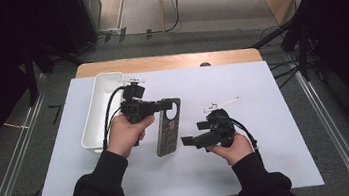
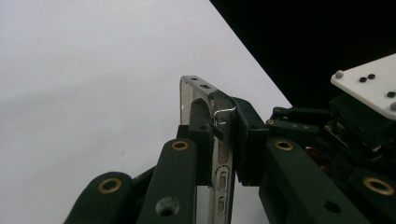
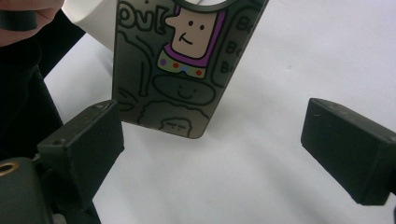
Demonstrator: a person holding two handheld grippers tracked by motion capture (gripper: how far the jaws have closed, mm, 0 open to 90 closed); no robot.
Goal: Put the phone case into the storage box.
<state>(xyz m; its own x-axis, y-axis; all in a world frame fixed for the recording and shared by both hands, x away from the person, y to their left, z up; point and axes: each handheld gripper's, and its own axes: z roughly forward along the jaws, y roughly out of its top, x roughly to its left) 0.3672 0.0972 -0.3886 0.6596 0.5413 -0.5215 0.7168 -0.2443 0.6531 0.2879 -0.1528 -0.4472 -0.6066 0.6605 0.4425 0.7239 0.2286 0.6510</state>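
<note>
left gripper [image 1: 156, 106]: clamped on phone case [image 1: 168, 128] top edge | case: mid-table, hanging toward near edge | right gripper [image 1: 188, 140]: jaws wide, empty, just beside case

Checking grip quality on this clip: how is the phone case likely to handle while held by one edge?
The phone case is thin and hollow, so probably light. The left claw pinches its side wall without visible sagging, so it seems fairly stiff. Its glossy edge may be slippery, so it could pivot in the pinch.
</note>
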